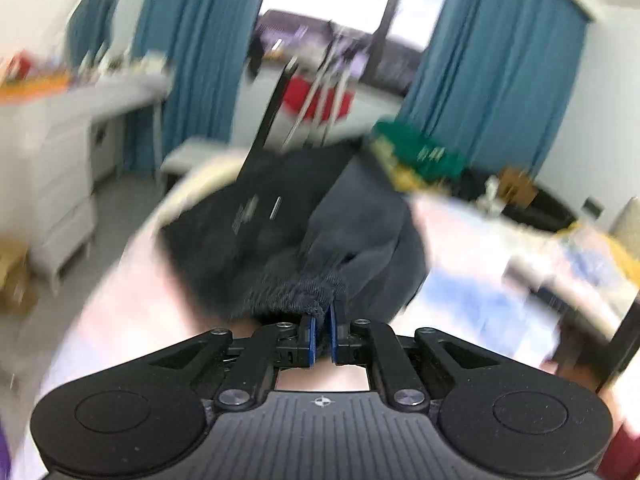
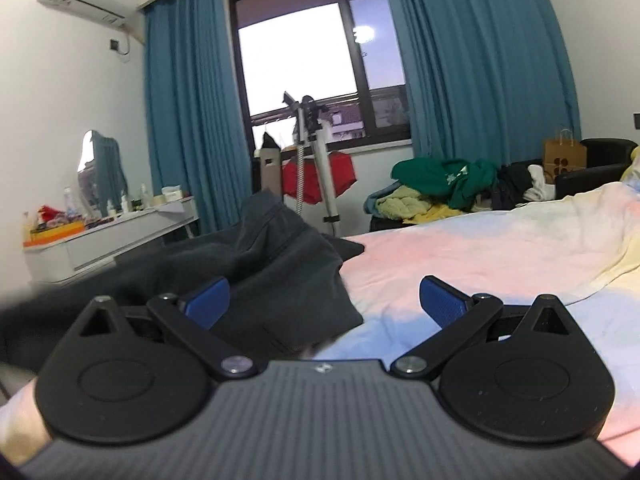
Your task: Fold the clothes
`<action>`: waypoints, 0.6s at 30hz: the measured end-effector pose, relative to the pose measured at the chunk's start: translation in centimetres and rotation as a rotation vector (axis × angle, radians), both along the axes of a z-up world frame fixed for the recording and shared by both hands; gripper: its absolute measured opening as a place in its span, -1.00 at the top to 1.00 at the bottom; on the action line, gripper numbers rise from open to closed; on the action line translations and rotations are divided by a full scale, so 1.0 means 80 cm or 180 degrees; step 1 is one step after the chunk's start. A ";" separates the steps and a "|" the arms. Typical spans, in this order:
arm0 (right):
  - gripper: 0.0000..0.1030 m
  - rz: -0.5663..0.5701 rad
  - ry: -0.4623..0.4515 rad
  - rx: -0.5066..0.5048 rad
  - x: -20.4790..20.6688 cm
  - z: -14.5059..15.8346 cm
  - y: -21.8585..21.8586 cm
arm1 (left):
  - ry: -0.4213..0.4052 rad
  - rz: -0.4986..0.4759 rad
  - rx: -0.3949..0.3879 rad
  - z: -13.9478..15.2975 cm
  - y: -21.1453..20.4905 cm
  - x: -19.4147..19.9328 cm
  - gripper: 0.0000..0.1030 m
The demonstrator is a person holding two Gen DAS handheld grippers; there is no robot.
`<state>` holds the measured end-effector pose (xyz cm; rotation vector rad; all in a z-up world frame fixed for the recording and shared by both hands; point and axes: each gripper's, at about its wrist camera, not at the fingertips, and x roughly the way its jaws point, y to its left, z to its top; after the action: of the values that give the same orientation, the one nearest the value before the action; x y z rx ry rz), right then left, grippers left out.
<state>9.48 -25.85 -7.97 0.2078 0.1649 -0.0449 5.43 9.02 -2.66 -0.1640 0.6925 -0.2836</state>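
**Left claw clamped on dark garment's cuff; right claw wide apart over the bed**

Left claw (image 1: 321, 334) has its blue pads pressed together on the ribbed, gathered cuff of a dark grey garment (image 1: 316, 236); cloth bunches right at the fingertips and trails away from them across the bed (image 1: 472, 236); left wrist view is heavily blurred, so finer detail is unreadable; faint pale marks show on the flat part of the garment, unreadable too.

Right claw (image 2: 325, 303) stands with jaws spread wide, nothing between the pads; its left blue pad (image 2: 208, 304) sits over the dark garment (image 2: 280, 264), touching or not I cannot tell; its right pad hangs over bare sheet (image 2: 480, 252); the garment is crumpled in a heap on the left part of the bed, one fold peaked upward, its edge lying on the pastel pink, blue and yellow sheet.

Background, right wrist view: teal curtains (image 2: 188, 120) either side of a dark-framed window (image 2: 304, 60); a tripod (image 2: 316, 152) before the window with something red (image 2: 320, 176) behind it; a white bench (image 2: 116, 236) at the left wall carrying bottles, small items and a mirror (image 2: 100, 164); a pile of green and yellow clothes (image 2: 436, 188) past the far edge of the bed; a brown paper bag (image 2: 564, 156) on a dark chair to the right; an air conditioner (image 2: 88, 0) high on the left wall.
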 end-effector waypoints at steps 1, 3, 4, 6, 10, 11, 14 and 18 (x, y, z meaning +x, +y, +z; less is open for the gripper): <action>-1.00 0.0063 0.0017 0.0034 -0.003 0.002 0.003 | 0.0196 0.0086 -0.0010 -0.023 0.006 -0.007 0.85; -1.00 0.0199 0.0051 0.0079 -0.010 0.004 0.010 | 0.0573 0.0264 -0.0006 -0.062 0.017 -0.011 1.00; -1.00 0.0266 0.0065 0.0055 -0.012 0.005 0.016 | 0.0677 0.0331 0.0018 -0.075 0.018 -0.010 1.00; -1.00 0.0358 0.0075 0.0001 -0.016 0.006 0.025 | 0.0657 0.0323 0.0045 -0.073 0.021 -0.003 0.98; -1.00 0.0440 0.0105 -0.0028 -0.024 0.010 0.036 | 0.0343 0.0356 -0.0024 -0.036 0.029 -0.040 0.65; -1.00 0.0450 0.0114 -0.0008 -0.026 0.012 0.037 | 0.0223 0.0414 -0.0041 -0.025 0.029 -0.051 0.40; -1.00 0.0449 0.0169 0.0085 -0.016 0.024 0.035 | -0.0052 0.0487 0.0030 0.004 0.020 -0.057 0.17; -1.00 0.0602 0.0263 0.0045 0.025 0.048 0.041 | -0.0243 0.0541 0.0079 0.039 -0.011 -0.025 -0.09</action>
<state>11.44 -22.54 -4.16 0.2038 0.2667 0.1359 3.45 8.12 0.49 -0.1863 0.6021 -0.1177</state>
